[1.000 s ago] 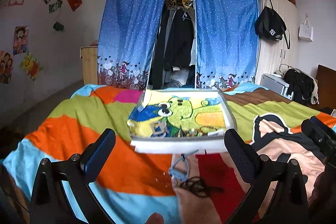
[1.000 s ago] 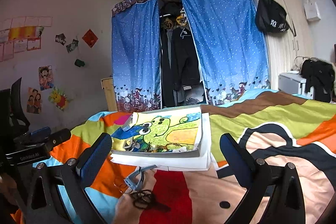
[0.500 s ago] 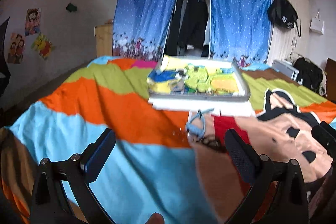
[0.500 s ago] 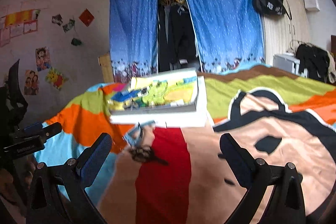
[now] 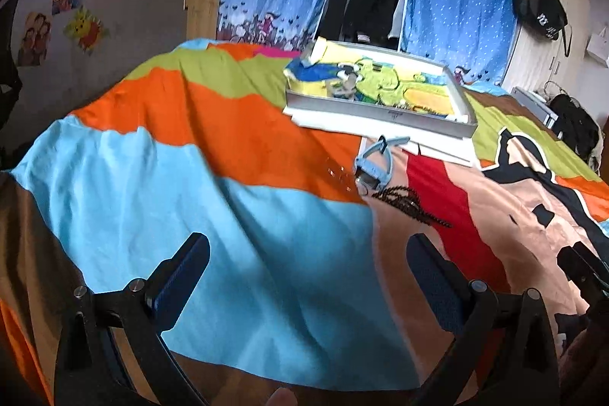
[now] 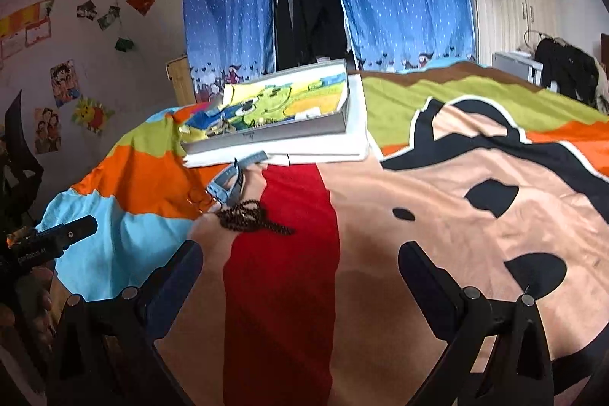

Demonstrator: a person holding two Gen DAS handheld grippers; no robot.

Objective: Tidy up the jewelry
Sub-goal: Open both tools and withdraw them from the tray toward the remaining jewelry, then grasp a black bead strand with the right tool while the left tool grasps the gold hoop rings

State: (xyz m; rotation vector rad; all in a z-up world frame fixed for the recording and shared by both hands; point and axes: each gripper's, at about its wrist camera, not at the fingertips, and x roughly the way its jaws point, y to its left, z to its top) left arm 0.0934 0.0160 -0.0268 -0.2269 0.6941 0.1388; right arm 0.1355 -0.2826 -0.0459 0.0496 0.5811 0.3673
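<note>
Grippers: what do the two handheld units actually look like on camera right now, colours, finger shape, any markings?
Both look alike: the left gripper and right gripper have black angular frames with silver screw heads, and flat rectangular fingers with dark blue textured pads. The right wrist view also shows the left unit's black body at the frame edge, bearing small white lettering, too blurred to read. No cables or sleeves visible.

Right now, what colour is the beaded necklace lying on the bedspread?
Dark brown, almost black. The beaded necklace shows best in the right wrist view, bunched on the bedspread.

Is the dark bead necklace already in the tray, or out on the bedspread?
Out. The dark bead necklace lies bunched on the bedspread, short of the tray.
</note>
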